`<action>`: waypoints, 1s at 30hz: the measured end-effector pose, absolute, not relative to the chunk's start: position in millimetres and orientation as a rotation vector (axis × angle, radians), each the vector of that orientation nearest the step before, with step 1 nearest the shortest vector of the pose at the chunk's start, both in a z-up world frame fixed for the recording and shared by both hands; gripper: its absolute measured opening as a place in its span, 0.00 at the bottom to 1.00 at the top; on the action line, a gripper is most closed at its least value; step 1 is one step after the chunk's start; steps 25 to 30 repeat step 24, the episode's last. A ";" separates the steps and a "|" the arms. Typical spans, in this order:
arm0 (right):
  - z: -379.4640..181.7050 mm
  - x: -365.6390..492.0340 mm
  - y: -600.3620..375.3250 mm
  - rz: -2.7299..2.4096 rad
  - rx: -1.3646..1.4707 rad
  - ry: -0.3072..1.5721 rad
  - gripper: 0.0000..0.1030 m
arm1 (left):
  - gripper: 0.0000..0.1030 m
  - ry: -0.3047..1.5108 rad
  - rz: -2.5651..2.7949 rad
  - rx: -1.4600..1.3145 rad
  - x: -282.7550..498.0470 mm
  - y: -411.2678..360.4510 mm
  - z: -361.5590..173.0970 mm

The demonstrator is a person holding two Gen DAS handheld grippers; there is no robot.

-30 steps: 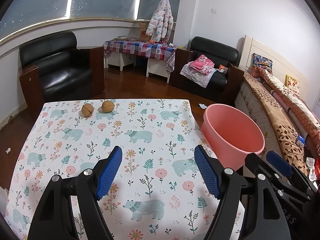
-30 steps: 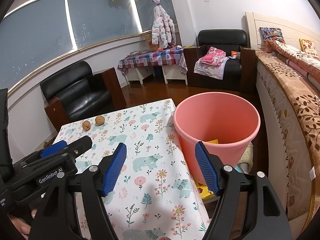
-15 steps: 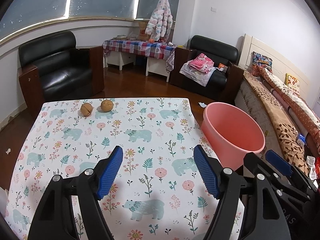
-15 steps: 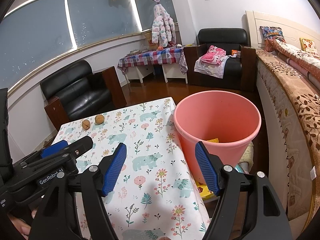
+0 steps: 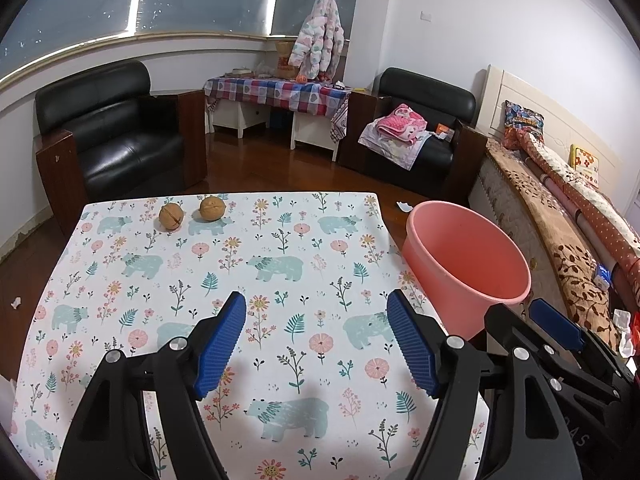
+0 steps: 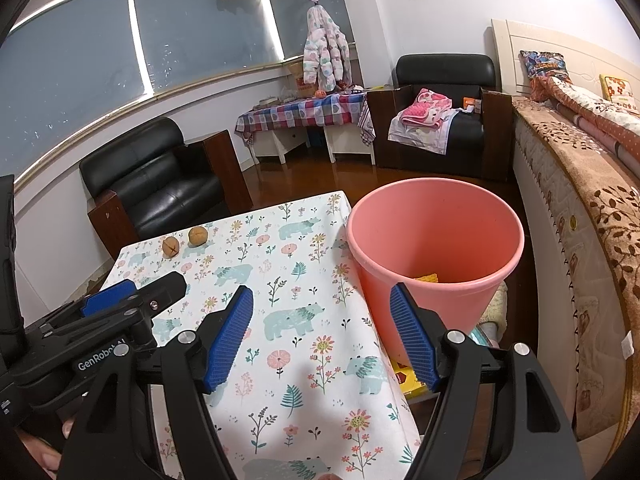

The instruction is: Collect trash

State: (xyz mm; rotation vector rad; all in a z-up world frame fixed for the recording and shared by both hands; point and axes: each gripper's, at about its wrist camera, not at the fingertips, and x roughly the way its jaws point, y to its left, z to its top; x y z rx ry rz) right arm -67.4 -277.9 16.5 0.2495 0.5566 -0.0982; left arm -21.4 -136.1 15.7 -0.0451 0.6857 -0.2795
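Note:
Two brown walnuts lie at the table's far left: one [image 5: 171, 217] with a dark seam, one [image 5: 211, 208] to its right. They also show in the right wrist view, the seamed one [image 6: 170, 247] and the other [image 6: 198, 236]. A pink bucket [image 5: 464, 264] stands off the table's right edge; in the right wrist view the bucket [image 6: 434, 240] holds a yellow scrap [image 6: 426, 279]. My left gripper [image 5: 316, 342] is open and empty above the near table. My right gripper [image 6: 322, 334] is open and empty over the table's right edge, beside the bucket.
The table wears a floral bear-print cloth [image 5: 224, 272]. A black armchair [image 5: 112, 136] stands behind it, a second armchair [image 5: 424, 128] with pink clothes at back right. A bed [image 5: 568, 216] runs along the right. My left gripper's body [image 6: 100, 320] shows at left.
Both grippers have drawn back slightly from the table's far side; the view shifts a little. Both stay open and empty.

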 end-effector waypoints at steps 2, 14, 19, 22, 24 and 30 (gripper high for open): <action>15.7 -67.3 -278.0 -0.098 0.249 0.559 0.69 | 0.70 0.686 -0.280 -0.045 -21.2 -137.3 15.4; 10.7 -61.9 -278.5 -0.099 0.248 0.578 0.69 | 0.70 0.701 -0.286 -0.046 -16.5 -136.7 9.6; 10.1 -60.0 -277.8 -0.099 0.247 0.587 0.69 | 0.70 0.712 -0.283 -0.048 -13.7 -135.8 7.1; 9.9 -59.9 -277.5 -0.098 0.247 0.588 0.69 | 0.70 0.719 -0.280 -0.053 -11.7 -133.8 5.1; 9.1 -57.7 -276.5 -0.095 0.245 0.593 0.69 | 0.70 0.723 -0.279 -0.057 -10.2 -132.3 3.9; 9.1 -57.7 -276.5 -0.095 0.245 0.593 0.69 | 0.70 0.723 -0.279 -0.057 -10.2 -132.3 3.9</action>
